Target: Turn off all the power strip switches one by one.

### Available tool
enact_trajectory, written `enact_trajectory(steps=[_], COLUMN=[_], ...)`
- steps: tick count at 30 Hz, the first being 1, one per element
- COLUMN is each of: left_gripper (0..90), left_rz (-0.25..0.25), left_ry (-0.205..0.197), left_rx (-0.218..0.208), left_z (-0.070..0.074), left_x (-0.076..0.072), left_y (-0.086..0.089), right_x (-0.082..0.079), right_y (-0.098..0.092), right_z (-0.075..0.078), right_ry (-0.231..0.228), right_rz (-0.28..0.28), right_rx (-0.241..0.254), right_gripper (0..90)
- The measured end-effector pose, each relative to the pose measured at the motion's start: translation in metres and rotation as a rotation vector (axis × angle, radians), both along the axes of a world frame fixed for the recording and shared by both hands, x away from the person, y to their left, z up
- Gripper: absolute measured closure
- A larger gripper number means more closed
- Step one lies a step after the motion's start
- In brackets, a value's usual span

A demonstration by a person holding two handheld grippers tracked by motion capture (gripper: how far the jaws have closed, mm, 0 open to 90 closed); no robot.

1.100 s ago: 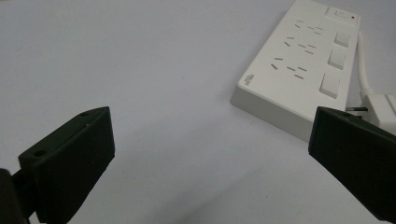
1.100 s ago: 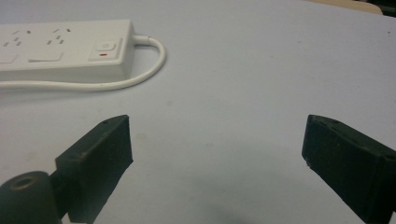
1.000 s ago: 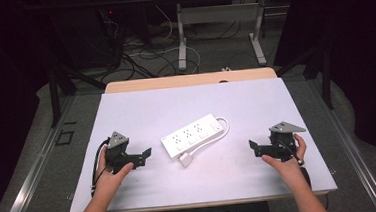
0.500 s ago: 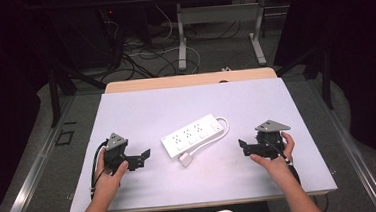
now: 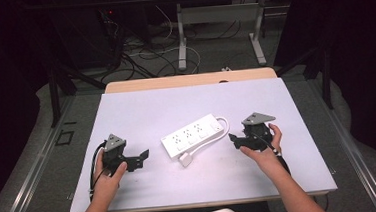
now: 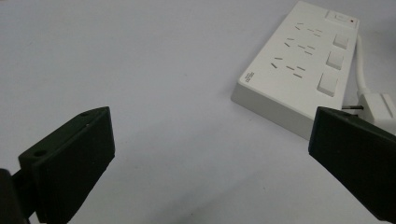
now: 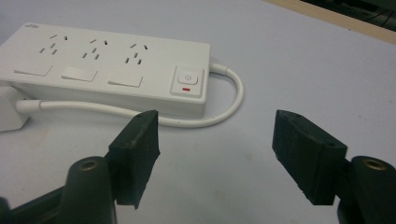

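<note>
Power strip (image 7: pixel 107 70): smooth glossy white plastic. Desk (image 5: pixel 176 107): matt pale top, wood edge. Right gripper (image 7: pixel 215 135) pads: rough matt black.

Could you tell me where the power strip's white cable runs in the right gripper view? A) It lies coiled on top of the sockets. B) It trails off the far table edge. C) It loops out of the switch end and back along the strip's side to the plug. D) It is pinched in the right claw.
C: the cable leaves the switch end of the power strip, curves round and runs back along its side toward the plug.
</note>
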State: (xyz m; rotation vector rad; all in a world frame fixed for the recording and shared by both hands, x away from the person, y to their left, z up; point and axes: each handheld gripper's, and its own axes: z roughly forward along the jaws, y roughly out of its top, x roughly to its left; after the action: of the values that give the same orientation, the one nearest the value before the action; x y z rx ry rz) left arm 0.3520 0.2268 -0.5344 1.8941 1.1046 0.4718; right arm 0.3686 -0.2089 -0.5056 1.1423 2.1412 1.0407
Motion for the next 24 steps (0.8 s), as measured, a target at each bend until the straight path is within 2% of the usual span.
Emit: enact_trajectory(steps=[5, 8, 11, 12, 18, 24], left_gripper=[0.3, 0.3, 0.3, 0.3, 0.3, 0.3], left_rz=[-0.005, -0.005, -0.009, -0.009, -0.008, -0.003], left_ry=[-0.002, 0.015, 0.009, 0.008, 0.015, 0.009], left_rx=[0.01, 0.006, 0.013, 0.013, 0.015, 0.012], left_z=[-0.001, 0.0, 0.0, -0.001, 0.0, -0.001], left_x=[0.0, -0.001, -0.001, -0.001, -0.001, -0.001], left_y=[0.0, 0.001, 0.001, 0.001, 0.002, 0.002], right_x=[0.011, 0.018, 0.023, 0.027, 0.036, 0.046], right_y=[0.008, 0.011, 0.011, 0.012, 0.016, 0.022], right_z=[0.001, 0.001, 0.0, 0.0, 0.004, 0.006], right_ry=[0.035, 0.044, 0.052, 0.068, 0.077, 0.088], right_rz=[-0.004, -0.017, -0.017, -0.024, -0.025, -0.025], right_rx=[-0.047, -0.045, -0.04, -0.035, -0.025, -0.04], right_gripper=[38.8, 39.8, 40.4, 40.4, 42.2, 44.4])
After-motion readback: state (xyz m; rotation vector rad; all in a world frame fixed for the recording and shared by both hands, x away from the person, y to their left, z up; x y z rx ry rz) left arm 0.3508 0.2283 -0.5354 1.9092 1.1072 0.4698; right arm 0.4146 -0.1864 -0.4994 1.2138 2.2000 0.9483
